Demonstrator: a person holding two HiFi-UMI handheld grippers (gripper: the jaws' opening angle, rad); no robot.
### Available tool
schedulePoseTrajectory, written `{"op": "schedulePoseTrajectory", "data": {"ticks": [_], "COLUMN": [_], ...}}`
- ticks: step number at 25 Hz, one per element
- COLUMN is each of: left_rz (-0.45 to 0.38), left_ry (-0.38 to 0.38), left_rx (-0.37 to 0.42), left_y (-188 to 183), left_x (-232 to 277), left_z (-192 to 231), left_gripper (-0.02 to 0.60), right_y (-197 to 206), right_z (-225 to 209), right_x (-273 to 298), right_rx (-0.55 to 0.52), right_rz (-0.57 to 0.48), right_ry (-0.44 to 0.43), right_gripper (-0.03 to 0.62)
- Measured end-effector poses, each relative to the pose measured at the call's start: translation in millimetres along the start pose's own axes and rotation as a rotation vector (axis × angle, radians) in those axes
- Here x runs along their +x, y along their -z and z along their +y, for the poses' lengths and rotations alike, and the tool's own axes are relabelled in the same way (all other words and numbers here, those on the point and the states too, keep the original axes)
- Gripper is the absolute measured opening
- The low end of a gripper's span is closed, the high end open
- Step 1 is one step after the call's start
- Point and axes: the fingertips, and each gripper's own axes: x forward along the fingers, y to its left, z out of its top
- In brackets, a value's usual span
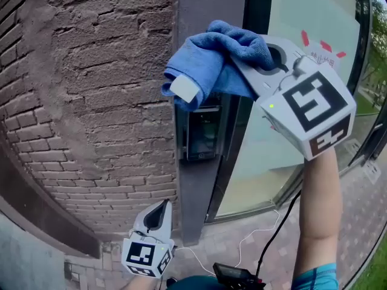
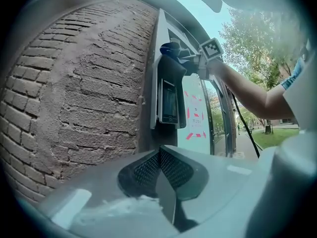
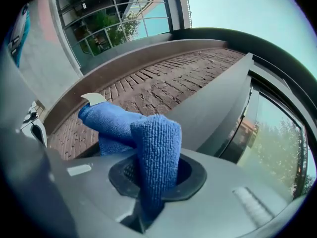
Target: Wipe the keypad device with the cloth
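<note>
The keypad device [image 1: 202, 135] is a dark panel with a screen, fixed upright on a grey post [image 1: 196, 204]. My right gripper [image 1: 245, 68] is shut on a blue cloth [image 1: 208, 62], which is bunched against the post just above the device's top edge. A white tag [image 1: 184, 88] hangs from the cloth. In the right gripper view the cloth [image 3: 154, 150] stands up from between the jaws of the right gripper [image 3: 148, 187]. My left gripper [image 1: 161, 211] hangs low, well below the device, shut and holding nothing. In the left gripper view, past my shut left gripper [image 2: 159, 170], are the device [image 2: 169, 103] and cloth [image 2: 171, 51].
A rough brick wall [image 1: 91, 101] fills the left. A glass door [image 1: 284, 162] with red print stands right of the post. White and black cables [image 1: 266, 240] trail over the paving below. A grey ledge [image 1: 42, 210] runs along the wall's foot.
</note>
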Motion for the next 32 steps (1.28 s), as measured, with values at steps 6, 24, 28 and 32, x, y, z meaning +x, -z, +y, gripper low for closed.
{"op": "schedulePoseTrajectory", "data": {"ticks": [6, 24, 28, 32], "left_rz": [0.012, -0.012, -0.008, 0.005], "left_ry": [0.068, -0.037, -0.049, -0.025], "left_rx": [-0.003, -0.034, -0.032, -0.025], "left_y": [4.4, 4.7, 6.4, 8.1], "left_x": [17.5, -10.4, -16.3, -11.9], "left_z": [-23.0, 20.5, 25.8, 18.6], "left_gripper": [-0.005, -0.005, -0.005, -0.005], "right_y": [61.5, -73.8, -49.7, -22.2], "right_z": [-24.9, 17.9, 29.5, 23.4], "right_x": [-18.7, 22.9, 42.8, 34.2], "right_rx": [0.066, 0.005, -0.134, -0.113], "right_rz": [0.129, -0.142, -0.040, 0.010], "right_ry": [0.047, 0.035, 0.030, 0.018], "right_gripper": [0.041, 0.041, 0.041, 0.041]}}
